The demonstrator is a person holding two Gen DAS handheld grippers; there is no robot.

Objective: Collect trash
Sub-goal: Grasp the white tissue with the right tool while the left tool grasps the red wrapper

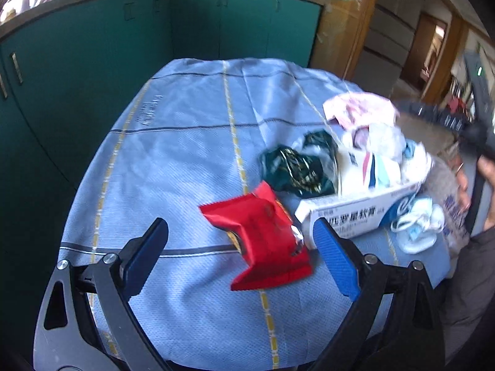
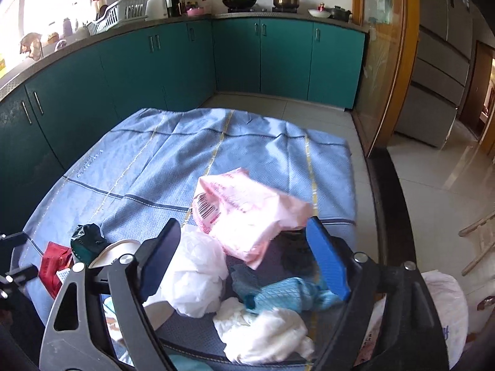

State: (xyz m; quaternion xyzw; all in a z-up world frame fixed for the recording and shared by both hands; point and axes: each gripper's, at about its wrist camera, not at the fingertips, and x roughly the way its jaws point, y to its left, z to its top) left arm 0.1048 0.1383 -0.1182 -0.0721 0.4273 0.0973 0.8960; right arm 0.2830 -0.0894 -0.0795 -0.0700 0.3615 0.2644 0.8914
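2 claws (image 1: 241,247) (image 2: 244,255), 1 red wrapper (image 1: 263,241)

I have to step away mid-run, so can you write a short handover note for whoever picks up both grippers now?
Left gripper: open, empty, hovering over the red snack wrapper on the blue tablecloth.
Right gripper: open, empty, above the pile: pink plastic package, white crumpled plastic bag, teal cloth, white tissue.
Also on the cloth: dark green wrapper, white medicine box, face mask.
Done: nothing visibly collected.
Left: everything; probably start with the red wrapper.
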